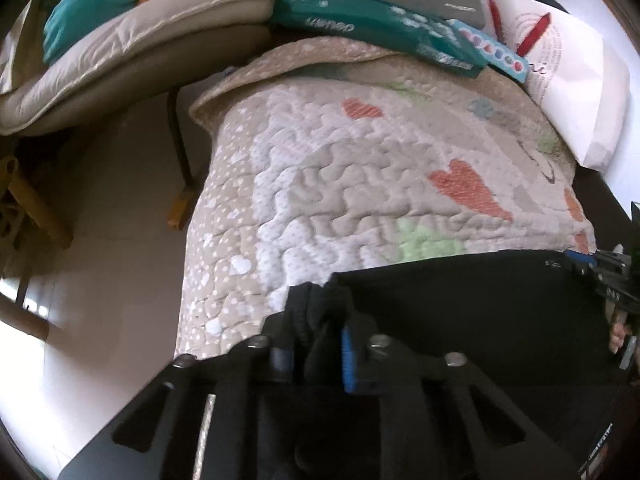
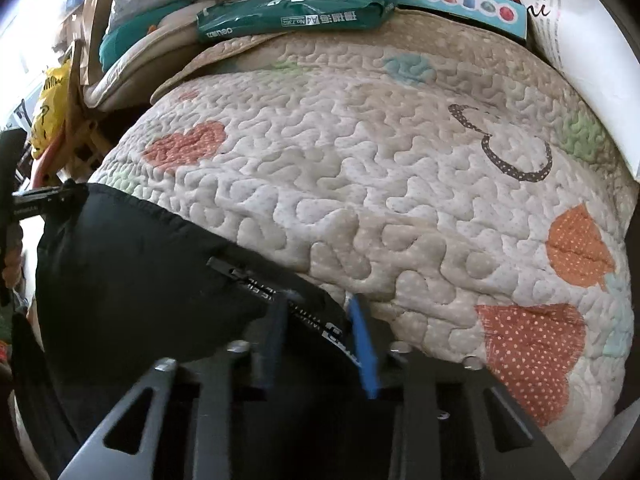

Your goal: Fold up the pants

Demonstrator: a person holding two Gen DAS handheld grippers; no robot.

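Item: black fabric pants [image 2: 132, 264], with a zip and a white-lettered printed band along one edge. Location: stretched between my two tools at the near edge of the quilted bed cover, one fold line lying across the quilt, the rest hanging toward me out of view. I judge I hold it by two corners so the cloth stays taut and the edge lands straight for a fold.

Left tool [image 1: 314, 340]: jaws nearly closed, a bunched ribbed hem of the black pants pinched between its fingers.

Right tool [image 2: 316, 332]: jaws narrowly set on the printed-band edge; the cloth passes between the blue finger [image 2: 364, 348] and the dark one, so I take it as gripped.

Support: cream quilted bed cover with orange hearts and pastel patches [image 2: 360, 184], draped over a raised surface; whether bed or desk beneath, I cannot tell.

Far edge: green wrapped ream of A4 paper [image 2: 296, 10], blue card box printed with coloured shapes [image 2: 460, 4], white printed paper bag [image 1: 568, 80].

Left side: beige cushioned seat [image 1: 132, 60], pale floor [image 1: 100, 220].
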